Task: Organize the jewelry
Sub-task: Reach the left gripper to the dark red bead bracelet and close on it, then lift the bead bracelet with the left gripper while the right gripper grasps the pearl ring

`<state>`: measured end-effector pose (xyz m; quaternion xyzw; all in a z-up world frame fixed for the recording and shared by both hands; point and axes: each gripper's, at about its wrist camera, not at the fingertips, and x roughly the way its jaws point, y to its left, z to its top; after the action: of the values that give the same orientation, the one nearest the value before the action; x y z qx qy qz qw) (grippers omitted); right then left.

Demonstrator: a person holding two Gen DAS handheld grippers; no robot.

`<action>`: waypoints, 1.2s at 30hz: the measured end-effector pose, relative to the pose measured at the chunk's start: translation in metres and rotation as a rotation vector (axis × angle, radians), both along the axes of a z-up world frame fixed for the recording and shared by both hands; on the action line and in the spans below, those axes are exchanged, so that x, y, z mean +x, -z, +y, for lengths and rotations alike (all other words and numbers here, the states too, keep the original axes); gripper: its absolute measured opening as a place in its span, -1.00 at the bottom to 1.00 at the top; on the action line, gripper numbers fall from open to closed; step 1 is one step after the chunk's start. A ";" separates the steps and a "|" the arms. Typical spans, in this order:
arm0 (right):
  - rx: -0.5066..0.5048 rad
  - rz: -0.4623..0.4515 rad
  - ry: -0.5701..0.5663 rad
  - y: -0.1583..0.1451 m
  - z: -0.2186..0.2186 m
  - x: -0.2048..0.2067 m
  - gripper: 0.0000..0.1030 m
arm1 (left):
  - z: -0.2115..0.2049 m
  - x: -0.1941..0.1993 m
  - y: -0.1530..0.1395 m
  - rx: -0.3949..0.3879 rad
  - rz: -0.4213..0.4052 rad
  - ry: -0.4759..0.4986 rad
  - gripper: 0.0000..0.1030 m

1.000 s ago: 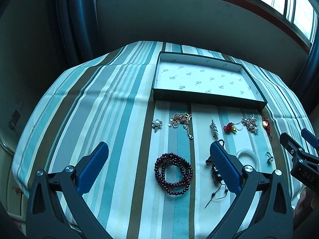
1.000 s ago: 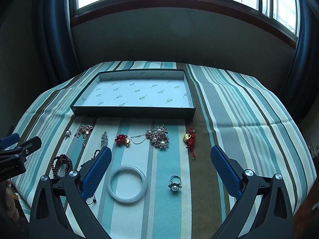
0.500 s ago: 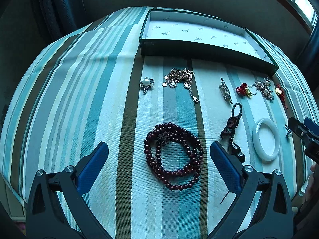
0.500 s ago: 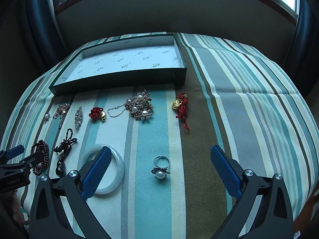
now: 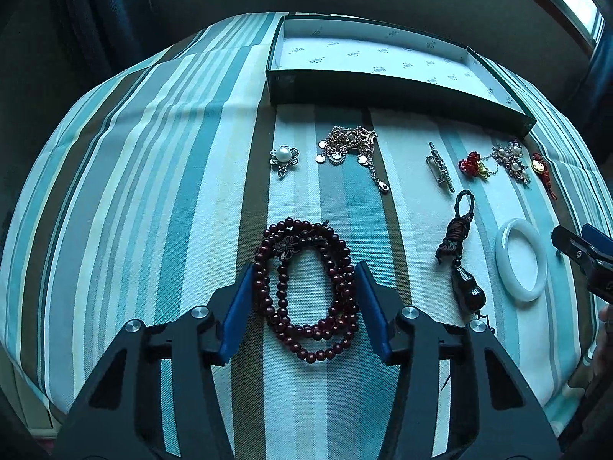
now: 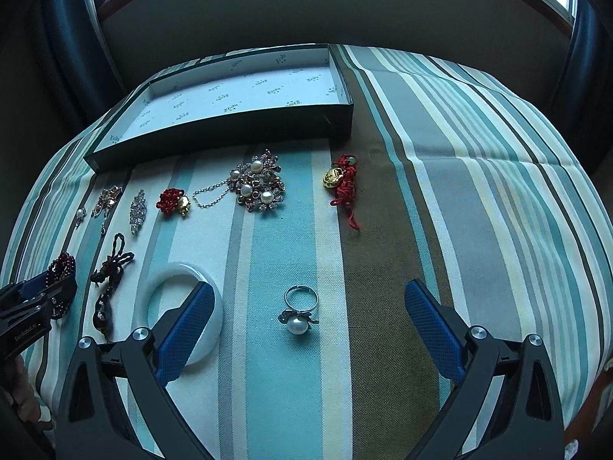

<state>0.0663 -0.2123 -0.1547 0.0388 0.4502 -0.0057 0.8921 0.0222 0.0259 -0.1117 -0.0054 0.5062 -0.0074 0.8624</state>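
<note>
My left gripper (image 5: 304, 299) is open, its blue pads on either side of a coiled dark red bead bracelet (image 5: 306, 287) on the striped cloth. My right gripper (image 6: 310, 329) is open above a pearl ring (image 6: 299, 312); its left pad overlaps a white bangle (image 6: 180, 306). An empty dark green box (image 5: 383, 59) with a white lining lies at the back; it also shows in the right wrist view (image 6: 237, 99).
Between box and grippers lie a pearl flower brooch (image 5: 284, 158), a gold chain (image 5: 350, 145), a rhinestone pin (image 5: 440, 166), a red-gold charm (image 6: 172, 201), a pearl cluster brooch (image 6: 257, 187), a red knot charm (image 6: 343, 184) and a dark tassel pendant (image 5: 459, 253).
My left gripper has come down and narrowed around the bead bracelet. My right gripper has moved lower and closer to the pearl ring.
</note>
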 end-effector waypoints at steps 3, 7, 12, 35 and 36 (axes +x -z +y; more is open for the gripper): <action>0.001 0.005 0.001 0.002 -0.001 0.001 0.92 | 0.006 0.000 -0.002 -0.032 -0.013 0.002 -0.51; 0.007 0.011 0.003 0.003 -0.002 0.002 0.92 | 0.011 0.001 -0.002 -0.084 -0.016 -0.008 -0.71; 0.007 0.010 0.003 0.002 -0.005 0.001 0.92 | 0.010 0.001 -0.007 -0.071 -0.033 -0.005 -0.78; 0.012 0.019 -0.025 0.008 -0.006 -0.006 0.01 | 0.017 0.002 -0.007 -0.096 -0.040 -0.029 -0.42; 0.012 0.019 -0.026 0.008 -0.006 -0.006 0.01 | 0.017 0.002 -0.008 -0.098 -0.043 -0.035 -0.23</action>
<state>0.0602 -0.2181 -0.1629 0.0381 0.4590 0.0080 0.8876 0.0240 0.0434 -0.1039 -0.0561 0.4863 -0.0172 0.8718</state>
